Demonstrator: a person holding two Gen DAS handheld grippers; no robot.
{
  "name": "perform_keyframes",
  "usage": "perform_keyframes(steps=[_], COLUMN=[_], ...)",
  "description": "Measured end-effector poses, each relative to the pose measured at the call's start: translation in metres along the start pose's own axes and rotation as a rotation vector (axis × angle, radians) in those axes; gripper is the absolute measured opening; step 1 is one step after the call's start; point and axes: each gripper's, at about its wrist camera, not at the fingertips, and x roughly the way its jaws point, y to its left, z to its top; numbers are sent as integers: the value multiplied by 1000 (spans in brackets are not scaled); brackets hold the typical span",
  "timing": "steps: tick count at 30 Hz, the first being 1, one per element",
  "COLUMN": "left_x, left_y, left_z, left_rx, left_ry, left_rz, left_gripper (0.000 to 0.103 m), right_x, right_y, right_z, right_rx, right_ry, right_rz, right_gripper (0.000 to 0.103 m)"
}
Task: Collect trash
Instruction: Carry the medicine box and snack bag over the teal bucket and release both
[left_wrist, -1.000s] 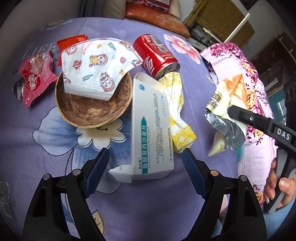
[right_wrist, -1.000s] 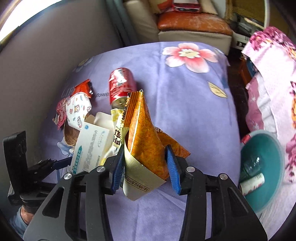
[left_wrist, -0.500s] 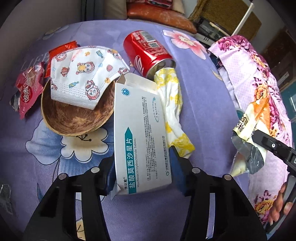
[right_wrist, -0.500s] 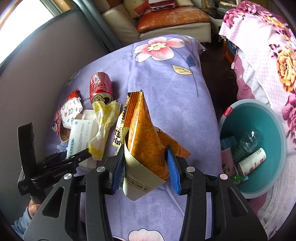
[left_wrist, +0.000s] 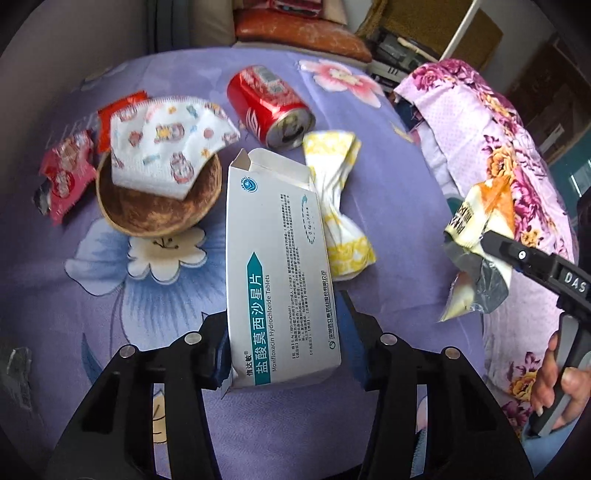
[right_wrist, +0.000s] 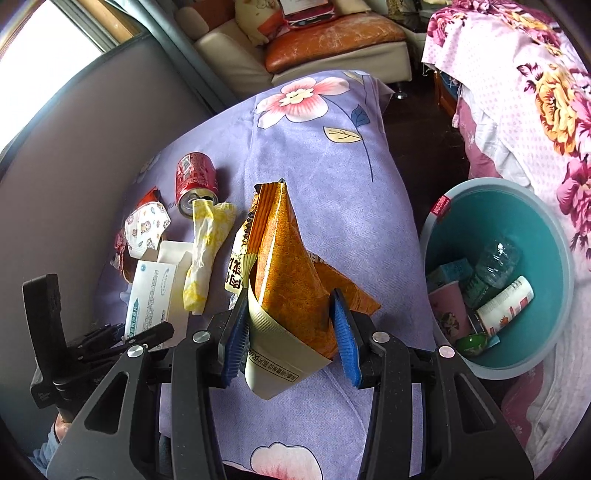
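Observation:
My left gripper (left_wrist: 282, 332) is shut on a white medicine box (left_wrist: 277, 266) and holds it above the purple flowered tablecloth (left_wrist: 92, 295). My right gripper (right_wrist: 290, 325) is shut on an orange snack bag (right_wrist: 284, 266), raised above the table; the bag also shows at the right of the left wrist view (left_wrist: 480, 229). On the cloth lie a red soda can (left_wrist: 269, 105), a yellow wrapper (left_wrist: 338, 206), a printed face mask (left_wrist: 166, 144) over a brown bowl (left_wrist: 155, 218), and red wrappers (left_wrist: 64, 177). A teal bin (right_wrist: 495, 280) stands to the right of the table.
The bin holds a plastic bottle (right_wrist: 495, 258), a white tube (right_wrist: 504, 306) and cartons. A flowered pink cloth (right_wrist: 524, 92) drapes furniture beyond the bin. A sofa (right_wrist: 332, 40) stands behind the table. A wall runs along the table's left side.
My left gripper closed on the medicine box and lifted it off the cloth. My right gripper carried the snack bag up and right, bringing the teal bin into view.

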Motion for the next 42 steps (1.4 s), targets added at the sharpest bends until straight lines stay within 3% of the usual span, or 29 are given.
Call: perform_keyframes(steps=[7,15,22,29,42], left_x=[-40,-39,-9,30,81], left_y=[-12,-65,-137,-203,-257], left_z=[9,32,43,42,44], left_rx=[14,128,256,354,422], left_ry=[-91,-97,-38,33,129], left_rz=[-26,-72,-134,-179,-202], left_gripper=[51,51,51,51,51], right_x=[-11,-40,-84,-110,-117], right_y=[-10,-32,-82,-127,-181], right_z=[-3,0,3,0,-8], right_rx=[28,75,178,249,333], right_ry=[-23,-105,-213,-255,-256], right_rz=[1,-15,-69,-124,-203], right_gripper=[41,41,41,41,41])
